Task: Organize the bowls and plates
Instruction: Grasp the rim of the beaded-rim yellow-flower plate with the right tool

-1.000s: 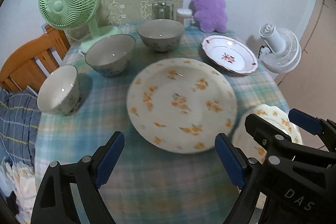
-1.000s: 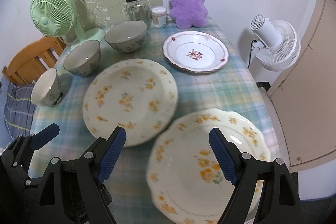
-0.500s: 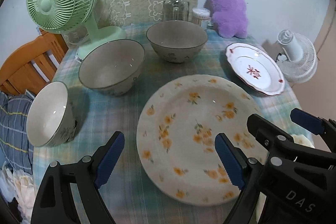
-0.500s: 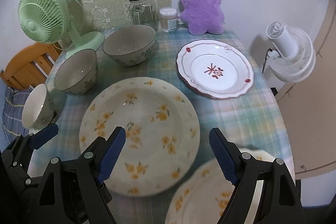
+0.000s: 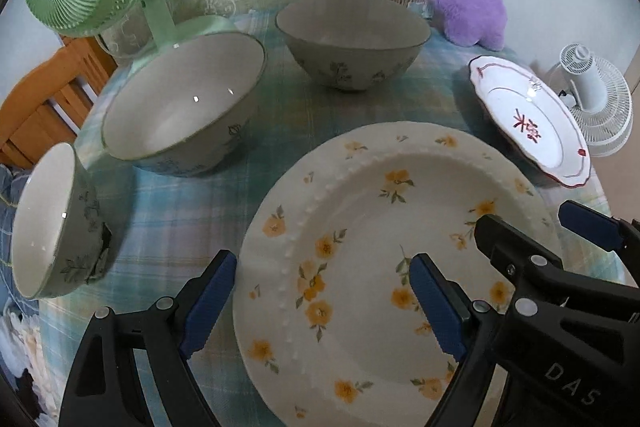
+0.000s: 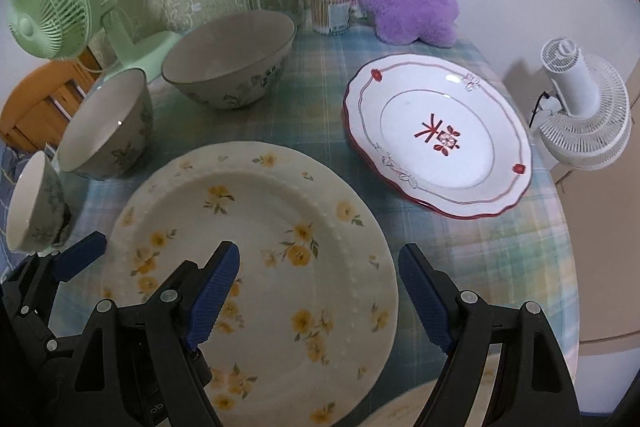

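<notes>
Looking across the checked tablecloth (image 6: 460, 239), we see the big yellow-flowered plate (image 5: 360, 227) nearest us. Beside it sits the red-trimmed plate (image 6: 440, 135), then three bowls in a row: large bowl (image 6: 228, 63), middle bowl (image 5: 180, 103), small bowl (image 5: 48, 219). Our left gripper (image 5: 320, 301) hangs wide open over the flowered plate's near rim, holding nothing. Our right gripper (image 6: 320, 295) is spread wide too, above that plate's right edge.
</notes>
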